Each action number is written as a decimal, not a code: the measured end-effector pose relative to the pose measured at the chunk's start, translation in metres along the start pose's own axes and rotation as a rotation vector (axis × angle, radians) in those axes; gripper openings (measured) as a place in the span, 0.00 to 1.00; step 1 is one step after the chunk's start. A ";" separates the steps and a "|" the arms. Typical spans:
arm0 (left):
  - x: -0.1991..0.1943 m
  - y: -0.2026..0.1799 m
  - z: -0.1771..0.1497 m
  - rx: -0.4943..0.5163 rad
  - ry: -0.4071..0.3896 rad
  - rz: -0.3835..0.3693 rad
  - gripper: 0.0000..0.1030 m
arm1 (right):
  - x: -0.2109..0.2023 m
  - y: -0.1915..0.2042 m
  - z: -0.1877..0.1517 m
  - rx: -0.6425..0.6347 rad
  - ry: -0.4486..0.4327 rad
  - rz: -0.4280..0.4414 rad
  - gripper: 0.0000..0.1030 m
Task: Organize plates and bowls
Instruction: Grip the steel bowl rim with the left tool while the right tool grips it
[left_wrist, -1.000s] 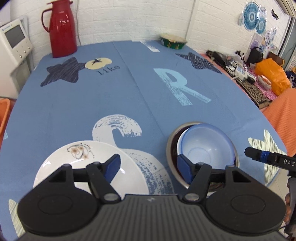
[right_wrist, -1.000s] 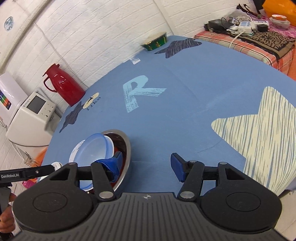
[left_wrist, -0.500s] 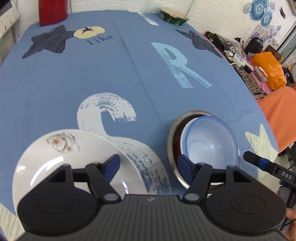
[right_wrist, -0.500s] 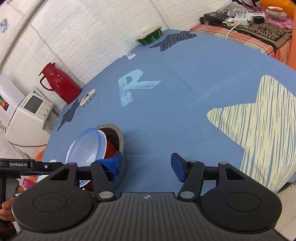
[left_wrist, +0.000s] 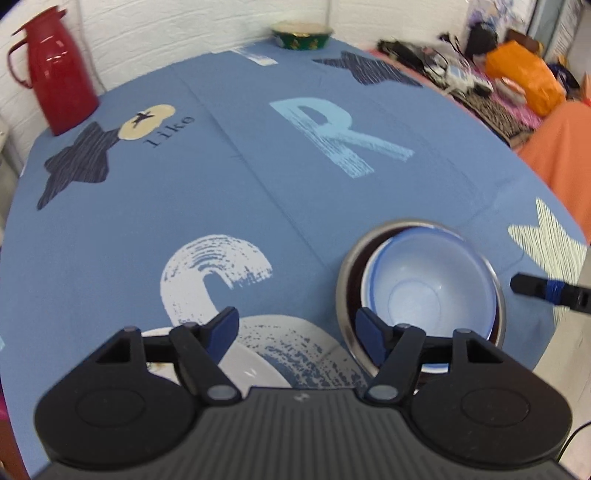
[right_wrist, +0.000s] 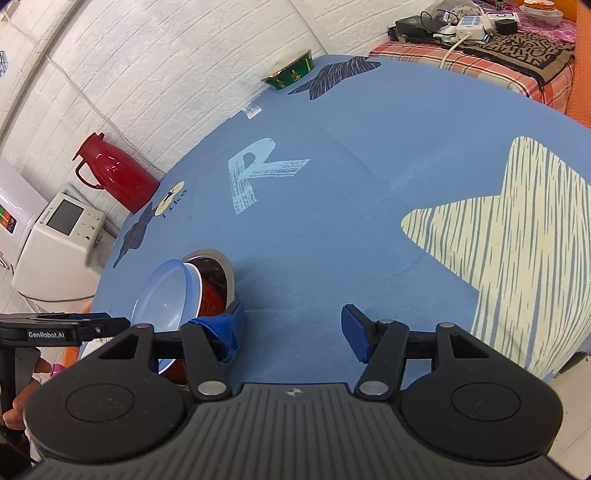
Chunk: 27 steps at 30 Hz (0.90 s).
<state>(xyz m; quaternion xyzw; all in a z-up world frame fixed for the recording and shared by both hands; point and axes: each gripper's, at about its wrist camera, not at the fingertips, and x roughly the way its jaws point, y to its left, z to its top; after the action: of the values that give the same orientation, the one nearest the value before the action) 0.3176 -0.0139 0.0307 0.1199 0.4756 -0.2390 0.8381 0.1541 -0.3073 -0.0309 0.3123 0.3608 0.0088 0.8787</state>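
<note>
Blue-clothed desk (left_wrist: 258, 177) carrying steel bowl (left_wrist: 345, 273); pale blue bowl (left_wrist: 428, 288) nested inside, white plate (left_wrist: 255, 365) just beside. Left gripper (left_wrist: 297, 326) and right gripper (right_wrist: 291, 325) both gaping wide, empty, near steel bowl.

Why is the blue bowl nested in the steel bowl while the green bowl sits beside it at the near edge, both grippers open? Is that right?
Not quite. The green bowl sits at the far edge by the wall, as the left wrist view shows. The blue bowl is nested in the steel bowl; left gripper and right gripper are open.
</note>
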 end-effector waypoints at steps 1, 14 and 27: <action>0.003 -0.001 0.001 0.014 0.007 0.008 0.66 | 0.000 0.000 0.000 0.001 0.000 0.000 0.43; 0.031 0.012 -0.003 -0.039 0.029 -0.079 0.70 | 0.010 0.031 0.010 -0.186 0.066 -0.103 0.44; 0.038 0.020 -0.002 -0.031 0.036 -0.139 0.72 | 0.034 0.051 0.020 -0.218 0.209 -0.107 0.45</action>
<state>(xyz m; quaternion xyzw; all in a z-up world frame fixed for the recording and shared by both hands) 0.3430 -0.0073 -0.0031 0.0777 0.5014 -0.2871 0.8125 0.2028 -0.2686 -0.0130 0.1928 0.4634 0.0336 0.8643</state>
